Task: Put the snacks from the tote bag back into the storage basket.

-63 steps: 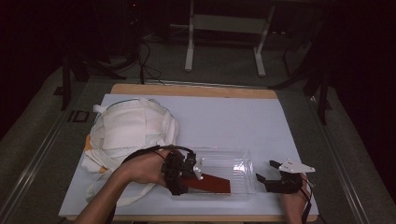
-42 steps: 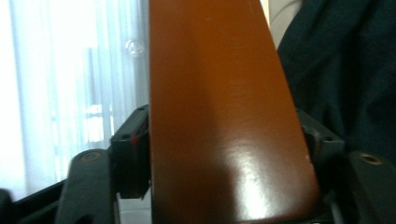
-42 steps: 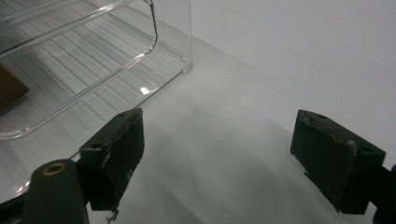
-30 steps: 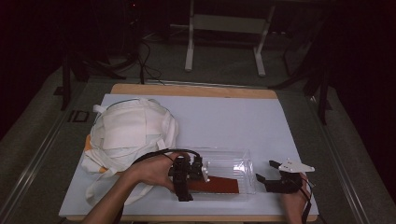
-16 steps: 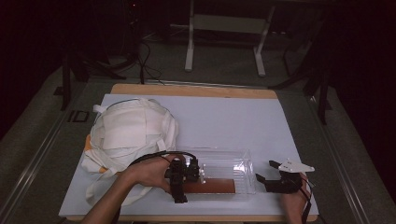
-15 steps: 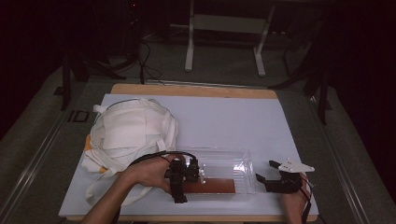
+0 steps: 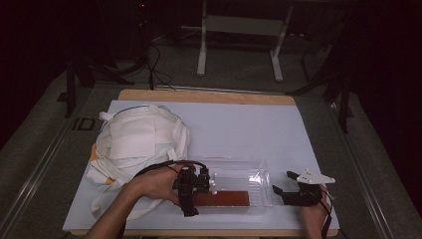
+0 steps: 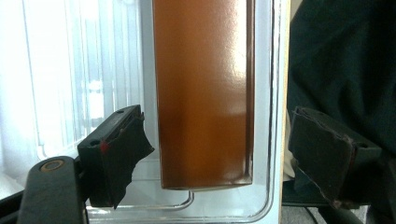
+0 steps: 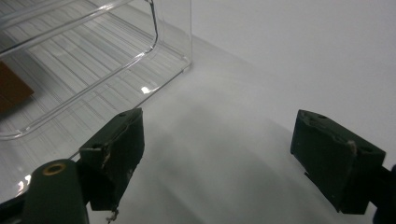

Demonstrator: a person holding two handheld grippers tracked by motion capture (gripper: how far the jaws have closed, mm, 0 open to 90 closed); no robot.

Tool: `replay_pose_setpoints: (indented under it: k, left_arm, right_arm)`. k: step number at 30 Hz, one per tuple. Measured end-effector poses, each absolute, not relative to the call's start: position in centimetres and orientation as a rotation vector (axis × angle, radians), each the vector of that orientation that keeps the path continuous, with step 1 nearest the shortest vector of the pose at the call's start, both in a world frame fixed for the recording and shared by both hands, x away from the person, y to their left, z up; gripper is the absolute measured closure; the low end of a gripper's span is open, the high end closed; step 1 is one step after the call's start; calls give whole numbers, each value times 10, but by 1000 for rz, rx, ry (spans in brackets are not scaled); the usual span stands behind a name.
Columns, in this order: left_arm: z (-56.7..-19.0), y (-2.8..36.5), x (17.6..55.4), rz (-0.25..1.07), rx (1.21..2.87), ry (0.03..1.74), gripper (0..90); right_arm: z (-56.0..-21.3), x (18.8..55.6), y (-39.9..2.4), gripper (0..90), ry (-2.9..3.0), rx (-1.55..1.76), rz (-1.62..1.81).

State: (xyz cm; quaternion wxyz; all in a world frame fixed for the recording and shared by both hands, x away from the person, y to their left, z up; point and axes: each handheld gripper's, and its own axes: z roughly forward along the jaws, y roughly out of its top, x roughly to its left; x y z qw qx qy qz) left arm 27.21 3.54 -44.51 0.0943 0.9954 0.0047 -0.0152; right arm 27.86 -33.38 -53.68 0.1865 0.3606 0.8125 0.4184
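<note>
Box (image 7: 221, 198) lay flat inside the clear tray (image 7: 259, 172), along the tray's near wall, long axis running left–right across the table. Left claw (image 7: 191, 191) sat at the box's left end. In the left gripper view the box (image 8: 201, 93) ran straight ahead from between the jaws, its near end level with the pads; jaws stood wide, one either side of the box, touching nothing I could see, holding nothing. Judged: left claw is much the nearer, and already lined up with the box's long axis.

Right claw (image 7: 291, 191) rested on the white mat (image 7: 249, 129) just beside the tray's right end, jaws spread, empty. Its view showed the tray corner (image 9: 168, 46) ahead and left, bare mat (image 9: 261, 70) between the pads.

Materials: box brown, glossy, cardboard-like, long and thin, square edges. Tray transparent rigid plastic, ribbed floor, rounded corners. Cloth bag (image 7: 139, 142), cream, soft, crumpled with straps, lay far left, well apart from the tray's right end. Pads black, worn at the edges.
</note>
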Motion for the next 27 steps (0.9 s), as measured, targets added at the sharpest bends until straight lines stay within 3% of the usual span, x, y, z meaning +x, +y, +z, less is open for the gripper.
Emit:
replay_pose_setpoints:
  k: [18, 27]
  left_arm:
    - [-428, 60, 276, 44, 2790, 119, 177]
    - [-423, 95, 267, 121, 2553, 234, 171]
  right_arm:
    - [-537, 278, -334, 174, 2282, 1015, 1183]
    - [-537, 279, -334, 174, 2283, 1020, 1184]
